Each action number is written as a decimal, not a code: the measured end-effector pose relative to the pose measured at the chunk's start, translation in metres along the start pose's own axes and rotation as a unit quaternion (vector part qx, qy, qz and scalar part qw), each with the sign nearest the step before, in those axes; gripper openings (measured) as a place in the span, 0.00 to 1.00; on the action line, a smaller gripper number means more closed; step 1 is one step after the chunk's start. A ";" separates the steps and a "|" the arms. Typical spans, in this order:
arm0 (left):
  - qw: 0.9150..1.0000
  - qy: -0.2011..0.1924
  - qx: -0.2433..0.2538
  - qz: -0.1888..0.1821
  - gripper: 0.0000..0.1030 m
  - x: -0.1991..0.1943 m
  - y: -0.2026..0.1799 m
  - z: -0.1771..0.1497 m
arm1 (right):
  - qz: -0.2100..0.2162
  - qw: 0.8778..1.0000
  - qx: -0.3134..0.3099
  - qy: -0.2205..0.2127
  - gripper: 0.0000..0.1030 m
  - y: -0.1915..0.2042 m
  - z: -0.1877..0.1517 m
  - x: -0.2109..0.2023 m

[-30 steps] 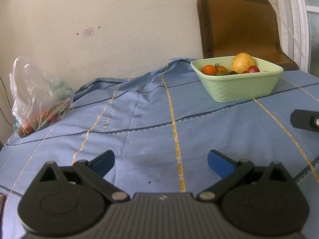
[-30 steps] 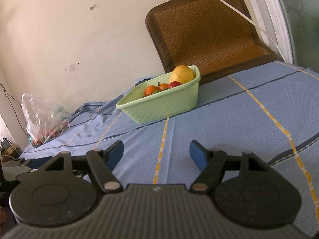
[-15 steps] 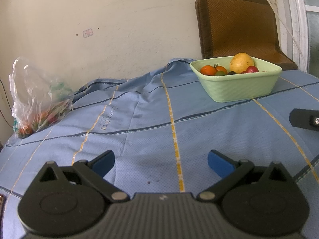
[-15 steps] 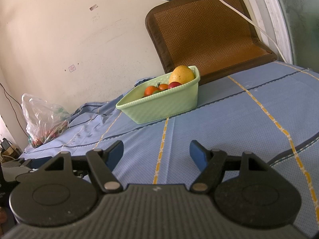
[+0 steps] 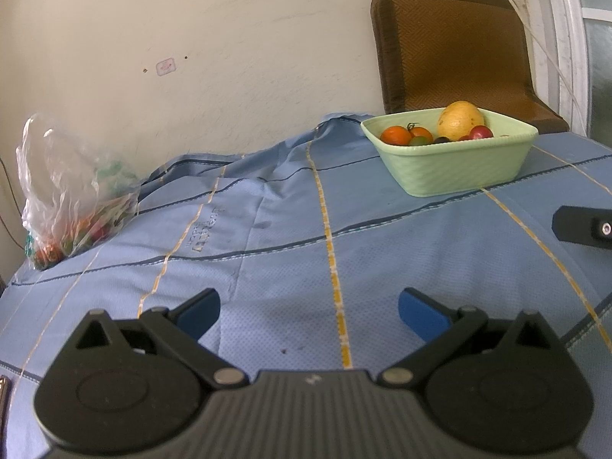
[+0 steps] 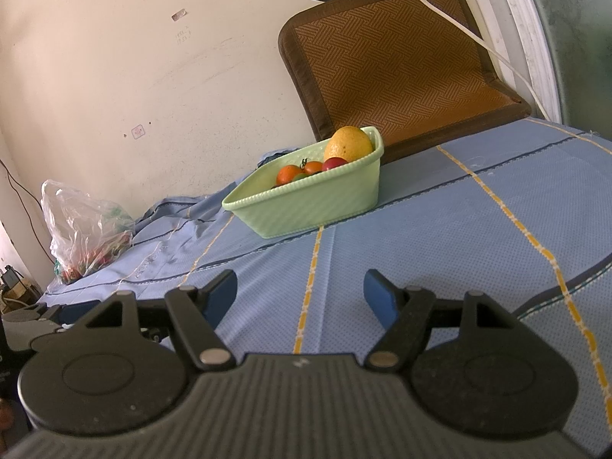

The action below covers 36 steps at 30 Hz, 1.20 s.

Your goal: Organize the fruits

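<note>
A pale green basket (image 5: pixel 459 170) (image 6: pixel 306 206) stands on the blue striped cloth toward the back. In it lie a large yellow fruit (image 5: pixel 460 120) (image 6: pixel 348 143), orange tomatoes (image 5: pixel 396 135) (image 6: pixel 289 174) and a small red fruit (image 5: pixel 481 132) (image 6: pixel 334 163). My left gripper (image 5: pixel 309 310) hovers open over bare cloth, well short of the basket, nothing between its blue pads. My right gripper (image 6: pixel 300 292) is open too, empty, with the basket ahead and slightly left. Part of the right gripper (image 5: pixel 585 225) shows at the right edge of the left wrist view.
A clear plastic bag (image 5: pixel 72 199) (image 6: pixel 86 229) with red and green items sits at the far left by the wall. A brown woven mat (image 5: pixel 455 49) (image 6: pixel 394 61) leans against the wall behind the basket. A white cable (image 6: pixel 470 34) hangs across it.
</note>
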<state>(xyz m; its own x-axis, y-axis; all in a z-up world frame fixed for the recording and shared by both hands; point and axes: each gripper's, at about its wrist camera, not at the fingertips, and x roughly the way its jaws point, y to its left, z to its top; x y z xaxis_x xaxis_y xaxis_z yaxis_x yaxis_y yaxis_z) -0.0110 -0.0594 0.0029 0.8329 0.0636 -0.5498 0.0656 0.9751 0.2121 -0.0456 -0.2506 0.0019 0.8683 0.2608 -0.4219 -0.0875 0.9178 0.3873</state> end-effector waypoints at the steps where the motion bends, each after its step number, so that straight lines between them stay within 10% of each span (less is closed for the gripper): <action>1: 1.000 0.000 0.000 0.000 1.00 0.000 0.000 0.000 | 0.000 1.000 0.000 0.000 0.73 0.000 0.000 0.000; 36: 1.000 -0.015 0.016 -0.004 1.00 -0.003 -0.005 -0.001 | -0.003 1.000 0.000 0.000 0.73 0.000 0.000 0.000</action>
<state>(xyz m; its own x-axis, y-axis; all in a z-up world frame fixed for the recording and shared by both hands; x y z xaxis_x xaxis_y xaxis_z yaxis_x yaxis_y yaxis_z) -0.0146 -0.0643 0.0023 0.8479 0.0483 -0.5280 0.0904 0.9681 0.2337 -0.0455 -0.2508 0.0019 0.8688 0.2545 -0.4248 -0.0810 0.9193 0.3851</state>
